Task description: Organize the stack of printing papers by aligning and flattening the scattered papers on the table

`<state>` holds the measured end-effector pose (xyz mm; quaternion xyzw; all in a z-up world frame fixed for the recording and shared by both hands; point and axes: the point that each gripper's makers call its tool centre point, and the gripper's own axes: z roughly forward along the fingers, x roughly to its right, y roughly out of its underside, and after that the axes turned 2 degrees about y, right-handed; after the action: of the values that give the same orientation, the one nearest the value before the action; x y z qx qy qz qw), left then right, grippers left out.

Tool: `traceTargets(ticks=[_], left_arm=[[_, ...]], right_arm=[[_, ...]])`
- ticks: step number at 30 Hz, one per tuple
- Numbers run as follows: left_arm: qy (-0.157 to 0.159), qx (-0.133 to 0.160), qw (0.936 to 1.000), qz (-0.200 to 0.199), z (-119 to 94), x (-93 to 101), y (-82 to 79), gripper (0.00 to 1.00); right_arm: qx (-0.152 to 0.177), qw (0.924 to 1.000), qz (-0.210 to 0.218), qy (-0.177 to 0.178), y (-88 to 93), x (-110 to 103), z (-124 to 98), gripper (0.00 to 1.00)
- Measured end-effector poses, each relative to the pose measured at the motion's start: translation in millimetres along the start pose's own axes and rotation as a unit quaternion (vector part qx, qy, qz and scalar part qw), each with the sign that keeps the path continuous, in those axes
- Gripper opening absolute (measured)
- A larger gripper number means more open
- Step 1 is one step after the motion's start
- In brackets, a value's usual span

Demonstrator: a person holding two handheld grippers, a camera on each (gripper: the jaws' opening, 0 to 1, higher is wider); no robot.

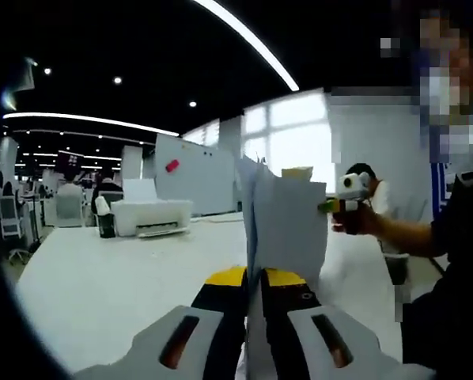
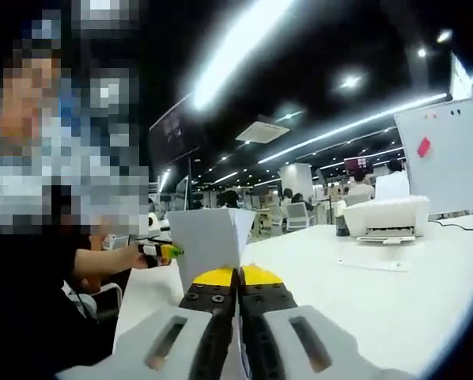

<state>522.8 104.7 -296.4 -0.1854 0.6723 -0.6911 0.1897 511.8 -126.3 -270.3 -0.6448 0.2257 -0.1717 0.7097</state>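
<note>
The stack of papers point(image 1: 282, 226) is held upright in the air above the desk point(image 1: 102, 285), clear of its surface. In the left gripper view the left gripper point(image 1: 254, 286) is seen pinched narrow on the lower edge of the sheets, which rise from between its jaws. In the right gripper view the right gripper point(image 2: 238, 286) is likewise closed on the same papers point(image 2: 209, 237) from the opposite edge. Each gripper is also seen from the other's camera, at the far side of the sheets.

The papers are judged light, thin and limp: the top edges fan apart slightly and one corner stands proud, so the sheets are not yet aligned. Slippage between sheets is likely under a loose pinch, and creasing under a hard one. A hold near the edges, with the long edge tapped on the desk, is judged best for squaring.

Nothing is seen on the near part of the desk. Toward its far edge a white printer point(image 1: 151, 216) stands, with a dark container point(image 1: 104, 225) just beside it; both are well apart from the papers. Beyond, a whiteboard point(image 1: 195, 174) bearing a red mark, chairs and seated people are seen.
</note>
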Motion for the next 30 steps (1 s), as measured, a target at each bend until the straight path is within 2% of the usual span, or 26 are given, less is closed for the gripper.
traceTargets(ticks=[8, 11, 13, 16, 20, 25, 30], left_arm=[[0.005, -0.008, 0.9998, -0.019, 0, 7.7, -9.8, 0.06], [0.012, -0.012, 0.9996, -0.024, 0, 12.5, -15.2, 0.06], [0.018, -0.014, 0.9987, -0.046, 0, 15.1, -17.0, 0.06], [0.041, -0.006, 0.9924, -0.116, -2, 24.0, -24.8, 0.06], [0.058, -0.029, 0.9872, -0.146, -3, 31.2, -22.6, 0.06], [0.073, -0.053, 0.9759, -0.199, 0, 40.5, -14.0, 0.06], [0.071, -0.065, 0.9669, -0.236, 6, 39.2, -0.5, 0.06]], right_arm=[[-0.016, 0.9997, 0.009, 0.019, -3.6, -3, -2, 0.0], [-0.019, 0.9993, 0.026, 0.021, -6.8, -5, -6, 0.0], [-0.026, 0.9973, 0.062, 0.028, -8.8, -7, -8, 0.0], [-0.032, 0.9957, 0.085, 0.018, -18.3, -17, -11, 0.0], [-0.049, 0.991, 0.123, 0.02, -21.7, -25, -15, 0.0], [-0.079, 0.9842, 0.155, 0.032, -11.6, -24, -18, 0.0], [-0.087, 0.976, 0.194, 0.048, 0.1, -14, -21, 0.0]])
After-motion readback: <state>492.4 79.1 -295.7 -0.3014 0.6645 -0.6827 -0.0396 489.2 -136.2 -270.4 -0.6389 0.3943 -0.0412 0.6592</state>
